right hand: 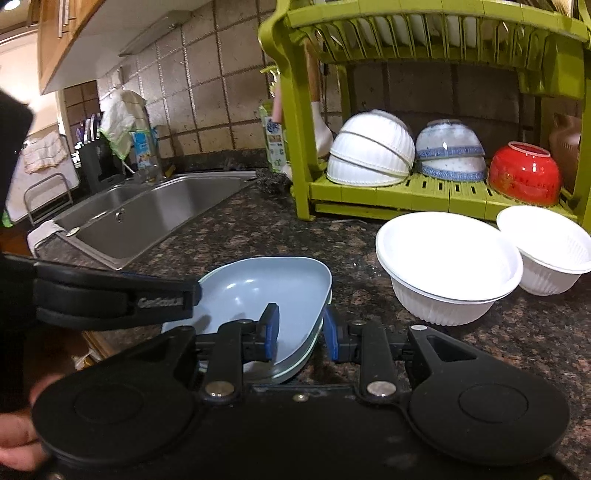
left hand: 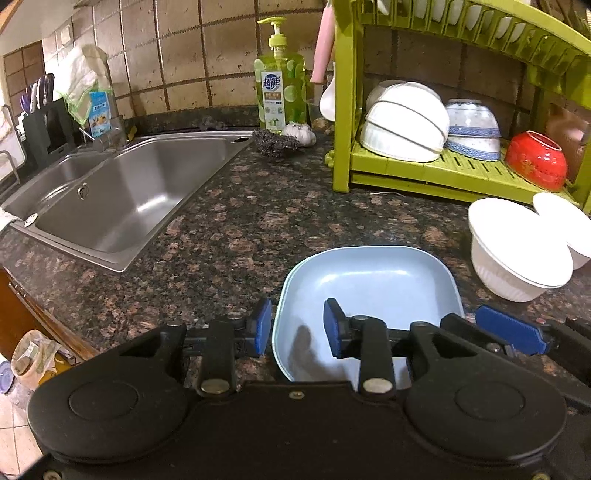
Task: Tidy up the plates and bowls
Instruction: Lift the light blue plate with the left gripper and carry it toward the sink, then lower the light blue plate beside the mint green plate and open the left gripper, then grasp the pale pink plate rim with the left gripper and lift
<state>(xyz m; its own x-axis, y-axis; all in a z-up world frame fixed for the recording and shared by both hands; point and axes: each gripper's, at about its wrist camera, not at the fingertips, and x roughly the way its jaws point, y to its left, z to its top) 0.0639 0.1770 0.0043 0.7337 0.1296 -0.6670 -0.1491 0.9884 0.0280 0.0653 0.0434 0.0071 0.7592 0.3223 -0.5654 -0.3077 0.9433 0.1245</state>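
Observation:
A pale blue square plate (left hand: 373, 284) lies on the dark granite counter, on top of at least one more plate whose edge shows under it in the right wrist view (right hand: 291, 373). My left gripper (left hand: 297, 326) is open, one finger outside the plate's left rim and one inside. My right gripper (right hand: 301, 332) is open and straddles the blue plate's (right hand: 266, 284) right rim the same way. Two white ribbed bowls (right hand: 447, 258) (right hand: 550, 247) stand upright on the counter to the right. The green dish rack (right hand: 373, 190) holds upturned white, blue-patterned and red bowls.
A steel sink (left hand: 129, 192) is sunk into the counter at the left. A green soap bottle (left hand: 280, 85), a dark scrubber (left hand: 273, 142) and garlic (left hand: 301, 133) sit by the wall. White plates (left hand: 443, 11) stand in the rack's upper tier. A hand (right hand: 18, 443) shows at lower left.

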